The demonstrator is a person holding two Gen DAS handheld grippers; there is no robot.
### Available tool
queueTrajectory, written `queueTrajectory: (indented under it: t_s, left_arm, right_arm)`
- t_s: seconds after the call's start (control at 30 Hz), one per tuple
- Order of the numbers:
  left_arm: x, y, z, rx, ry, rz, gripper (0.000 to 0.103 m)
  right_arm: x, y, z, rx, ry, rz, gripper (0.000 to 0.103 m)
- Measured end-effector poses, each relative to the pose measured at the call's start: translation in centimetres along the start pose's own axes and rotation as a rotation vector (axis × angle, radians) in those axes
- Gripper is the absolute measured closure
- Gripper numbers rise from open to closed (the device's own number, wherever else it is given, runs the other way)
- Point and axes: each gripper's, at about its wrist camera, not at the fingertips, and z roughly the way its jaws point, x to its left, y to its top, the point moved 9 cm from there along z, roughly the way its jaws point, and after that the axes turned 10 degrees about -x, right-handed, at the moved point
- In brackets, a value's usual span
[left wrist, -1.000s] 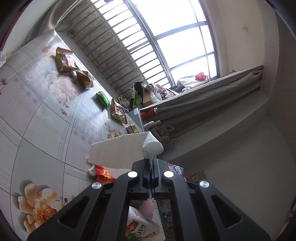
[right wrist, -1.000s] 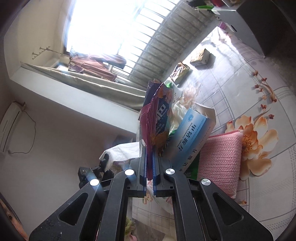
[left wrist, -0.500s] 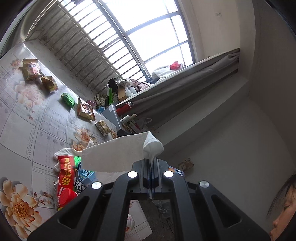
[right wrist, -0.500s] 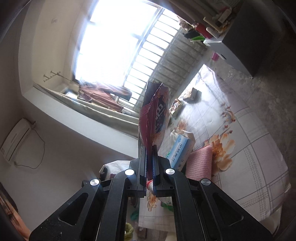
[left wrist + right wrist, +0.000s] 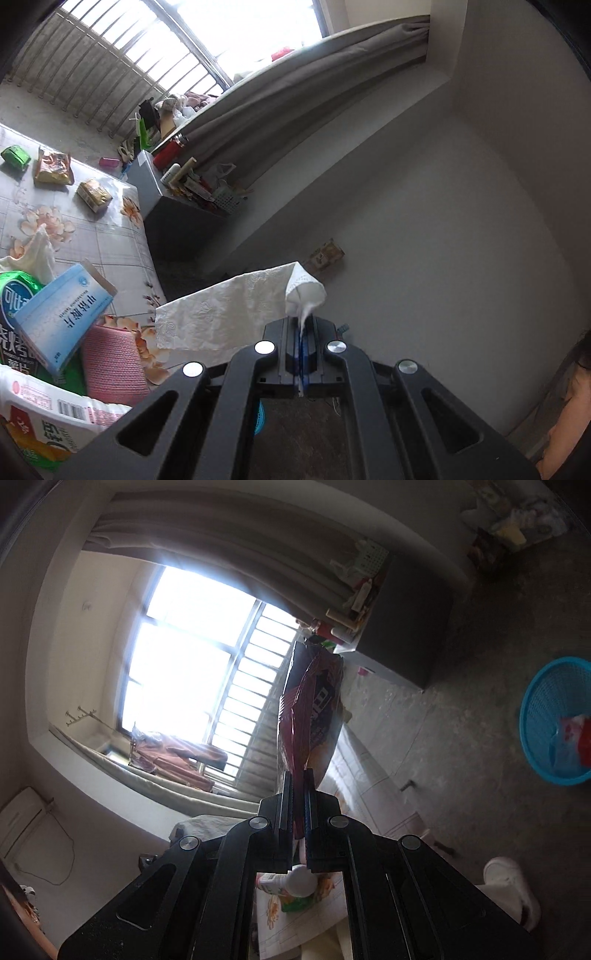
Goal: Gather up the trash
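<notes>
— Between your right gripper (image 5: 298, 775) jaws, what's clamped?
— A red snack bag (image 5: 312, 709), standing up. Your left gripper (image 5: 300, 325) pinches a white tissue (image 5: 236, 314).
— Where's the blue basket (image 5: 543, 709)?
— On the floor, far right of the right gripper; that hand's likely nearer.

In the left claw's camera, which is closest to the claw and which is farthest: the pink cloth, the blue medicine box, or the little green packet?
1. The pink knitted cloth, low on the left, just beside the left claw that pinches a white tissue.
2. The blue medicine box, farther left, leaning over the cloth.
3. The green packet, far up the flowered mat, near the window bars.
</notes>
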Motion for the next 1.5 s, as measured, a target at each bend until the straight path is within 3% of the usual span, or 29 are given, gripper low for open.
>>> queueTrajectory:
  t_s: [0.2, 0.4, 0.57, 0.77, 1.07, 1.27, 1.37, 1.4, 1.43, 1.5]
  left_arm:
    - [-3.6, -4.7, 7.6, 0.143, -0.043, 0.027, 0.103]
    - [-5.9, -10.8, 14.9, 0.28, -0.041, 0.059, 0.103]
    - [-7.5, -16.3, 20.8, 0.384, -0.039, 0.11, 0.103]
    - [-7.8, -23.2, 27.6, 0.517, 0.005, 0.186, 0.103]
    - [-2.7, -32.9, 35.6, 0.711, 0.185, 0.271, 0.103]
    - [0.5, -34.9, 37.3, 0.735, 0.267, 0.311, 0.103]
    - [1.8, -35.2, 37.6, 0.742, 0.301, 0.316, 0.103]
    - [2.4, -35.4, 37.7, 0.746, 0.314, 0.319, 0.102]
    - [2.8, -35.5, 37.8, 0.747, 0.327, 0.323, 0.102]
    - [3.6, -35.6, 37.8, 0.75, 0.348, 0.322, 0.102]
  right_arm:
    - [-2.9, 2.2, -4.5, -0.101, -0.038, 0.038, 0.1]
    - [-6.2, 3.3, -6.2, -0.153, -0.098, 0.059, 0.1]
    - [-9.0, 4.2, -8.3, -0.207, -0.192, 0.056, 0.1]
    - [-13.7, 5.2, -10.7, -0.24, -0.394, 0.013, 0.1]
    - [-21.4, 4.5, -9.1, -0.174, -0.615, -0.01, 0.1]
    - [-26.5, 4.0, -4.6, -0.105, -0.693, -0.022, 0.099]
    - [-29.8, 3.0, -1.7, -0.043, -0.735, -0.035, 0.09]
    - [-31.3, 2.3, -0.9, -0.005, -0.757, -0.02, 0.075]
    - [-32.7, 1.6, -0.4, 0.037, -0.786, -0.002, 0.067]
    - [-34.8, 0.8, -0.5, 0.07, -0.849, 0.018, 0.062]
